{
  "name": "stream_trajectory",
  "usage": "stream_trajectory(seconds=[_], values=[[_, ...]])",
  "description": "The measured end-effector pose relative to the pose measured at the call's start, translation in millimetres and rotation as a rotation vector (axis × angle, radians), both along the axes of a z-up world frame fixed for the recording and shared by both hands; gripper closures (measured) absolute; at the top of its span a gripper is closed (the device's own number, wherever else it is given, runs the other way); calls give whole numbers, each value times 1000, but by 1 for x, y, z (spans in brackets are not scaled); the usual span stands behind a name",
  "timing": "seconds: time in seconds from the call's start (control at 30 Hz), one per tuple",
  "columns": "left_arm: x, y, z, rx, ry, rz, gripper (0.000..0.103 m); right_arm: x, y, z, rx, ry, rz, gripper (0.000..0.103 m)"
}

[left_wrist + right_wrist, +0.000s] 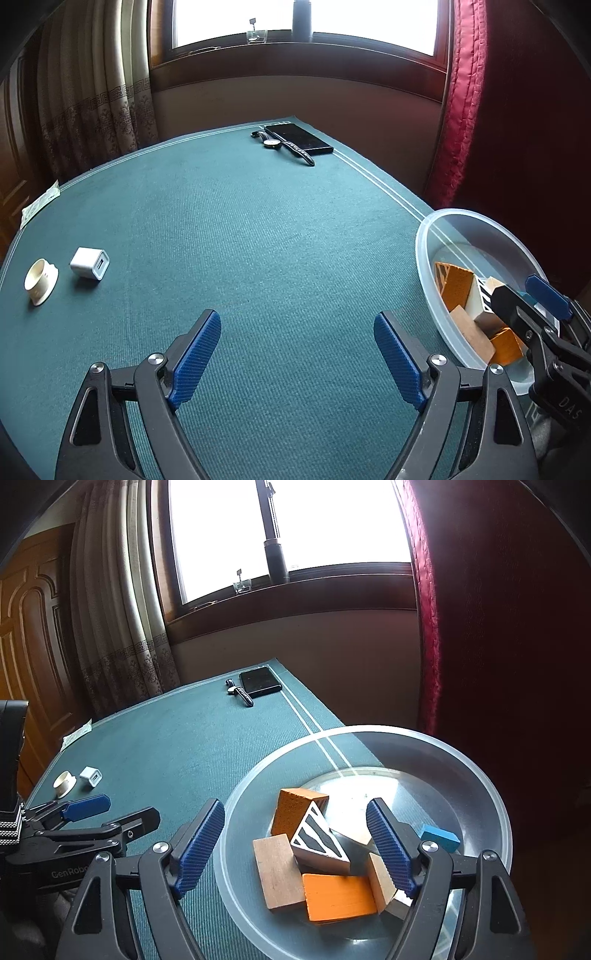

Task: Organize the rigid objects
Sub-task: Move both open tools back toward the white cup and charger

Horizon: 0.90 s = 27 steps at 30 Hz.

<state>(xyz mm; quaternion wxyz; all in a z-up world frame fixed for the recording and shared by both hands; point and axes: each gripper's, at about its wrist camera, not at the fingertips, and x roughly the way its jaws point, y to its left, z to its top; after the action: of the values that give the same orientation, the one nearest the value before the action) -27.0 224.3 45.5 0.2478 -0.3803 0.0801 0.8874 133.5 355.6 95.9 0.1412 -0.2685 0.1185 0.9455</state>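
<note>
1 green mat [280, 229], bright window [303, 18], perhaps a door [29, 627]

Two black plastic grippers, the left gripper [297, 354] and right gripper [295, 843], are fitted with ribbed blue pads [195, 360], silver screws [156, 357] and pale embossed lettering [68, 873].

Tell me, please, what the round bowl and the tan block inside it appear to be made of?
The round translucent bowl looks like frosted plastic: the mat's white lines show through its wall. The tan rectangular block seems to be unpainted wood with a matt finish, since faint grain runs along its face.
</note>
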Motion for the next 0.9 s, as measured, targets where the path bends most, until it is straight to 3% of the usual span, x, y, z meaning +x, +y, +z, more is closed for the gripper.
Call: stream_trajectory(seconds=[0.03,0.2,0.57,0.9], values=[[0,-2,-1,-3,2,7,17,-1,-4,-2,3,-3,12,12],[-4,-13,-1,-1,4,38,17,-3,-19,-2,38,-3,50,8],[-5,-29,-1,3,9,68,17,-9,-38,-7,58,-31,104,8],[-9,-53,0,3,17,123,17,-22,-60,-10,7,-89,218,2]])
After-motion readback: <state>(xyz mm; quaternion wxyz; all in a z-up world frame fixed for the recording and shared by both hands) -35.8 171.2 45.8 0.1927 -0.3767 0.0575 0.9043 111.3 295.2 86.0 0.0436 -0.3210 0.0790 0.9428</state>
